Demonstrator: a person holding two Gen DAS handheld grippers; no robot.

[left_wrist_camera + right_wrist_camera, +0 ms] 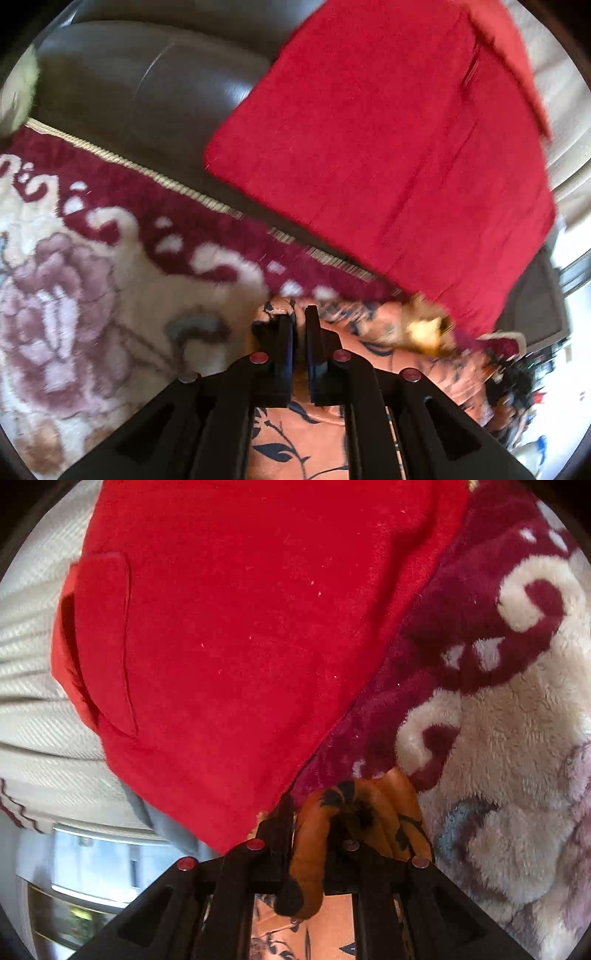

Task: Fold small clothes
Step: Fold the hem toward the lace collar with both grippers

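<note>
An orange garment with dark blue leaf print (369, 343) is held by both grippers above a plush floral blanket. My left gripper (300, 317) is shut on one edge of the garment, with cloth bunched over its left fingertip (282, 325). My right gripper (314, 812) is shut on another bunched edge of the same garment (314, 845), which wraps over the right finger. More of the print shows below each gripper. A folded red garment (388, 147) lies ahead; it also fills the right wrist view (240, 627).
A cream and maroon plush blanket (92, 277) covers the surface, also in the right wrist view (517, 775). A dark leather couch (147, 81) lies beyond its fringe. A cream ribbed cover (33, 657) and a window (99, 867) are at the left.
</note>
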